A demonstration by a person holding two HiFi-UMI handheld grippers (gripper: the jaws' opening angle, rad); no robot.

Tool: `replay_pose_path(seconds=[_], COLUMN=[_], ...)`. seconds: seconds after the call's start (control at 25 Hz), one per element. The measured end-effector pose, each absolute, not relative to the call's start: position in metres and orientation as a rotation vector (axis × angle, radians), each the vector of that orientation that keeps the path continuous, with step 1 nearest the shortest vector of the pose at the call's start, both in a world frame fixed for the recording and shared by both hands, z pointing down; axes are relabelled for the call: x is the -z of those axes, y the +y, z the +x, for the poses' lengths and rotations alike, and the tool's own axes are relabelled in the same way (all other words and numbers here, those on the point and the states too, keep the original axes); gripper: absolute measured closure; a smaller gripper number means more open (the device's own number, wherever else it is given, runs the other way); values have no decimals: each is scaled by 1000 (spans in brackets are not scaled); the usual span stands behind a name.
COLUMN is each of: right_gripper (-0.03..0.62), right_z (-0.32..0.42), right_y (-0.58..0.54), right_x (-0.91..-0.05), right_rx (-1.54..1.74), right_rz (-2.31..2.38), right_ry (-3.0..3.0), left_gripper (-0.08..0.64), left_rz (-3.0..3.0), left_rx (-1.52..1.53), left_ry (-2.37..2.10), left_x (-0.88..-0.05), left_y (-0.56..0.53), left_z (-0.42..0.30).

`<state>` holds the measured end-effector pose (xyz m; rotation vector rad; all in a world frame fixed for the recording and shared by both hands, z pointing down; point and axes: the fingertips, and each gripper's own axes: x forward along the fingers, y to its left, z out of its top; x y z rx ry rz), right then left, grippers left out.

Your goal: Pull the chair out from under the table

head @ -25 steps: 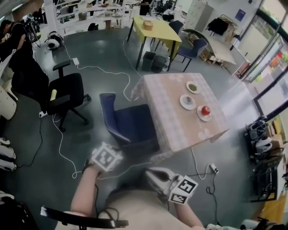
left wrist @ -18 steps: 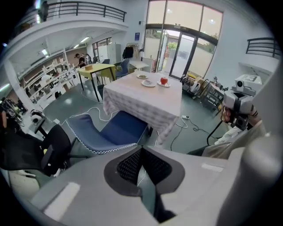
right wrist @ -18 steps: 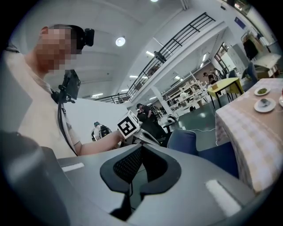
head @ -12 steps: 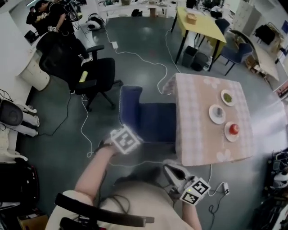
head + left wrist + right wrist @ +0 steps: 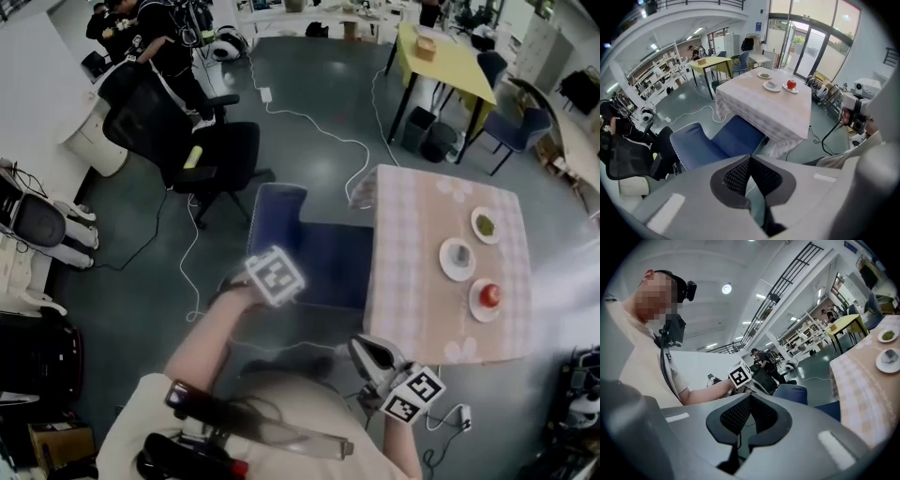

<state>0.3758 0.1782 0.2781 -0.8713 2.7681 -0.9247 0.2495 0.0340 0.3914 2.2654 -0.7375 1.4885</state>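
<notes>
The blue chair (image 5: 314, 246) sits mid-frame in the head view. Its seat front is tucked under the left edge of the cloth-covered worktop (image 5: 417, 225), as it was a second ago. The left tongs (image 5: 275, 276), clenched on nothing, have come up from the lower centre to overlap the chair's near edge. The right tongs (image 5: 364, 347), also clenched and empty, hang at lower right beside the worktop's near corner.

A black office chair (image 5: 217, 157) stands on the grey floor (image 5: 309, 75), a white cable (image 5: 323, 138) snaking past it. Beyond, a yellow desk (image 5: 450, 64) shelters dark bins (image 5: 421, 122) (elsewhere a red fruit (image 5: 489, 295) sits on a white plate (image 5: 476, 312)).
</notes>
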Motion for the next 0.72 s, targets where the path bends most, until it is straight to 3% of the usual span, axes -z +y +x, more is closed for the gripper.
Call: replay_pose_path(seconds=[0.72], right_gripper=[578], right_z=[372], right_y=[138], right_x=[-274], right_rx=[961], right_rz=[-709], right_ry=[2813], left_gripper=[561], left_rz=[2120], left_rx=[-1423], left_ry=[-851], left_x=[-380], left_y=[1], left_z=[229])
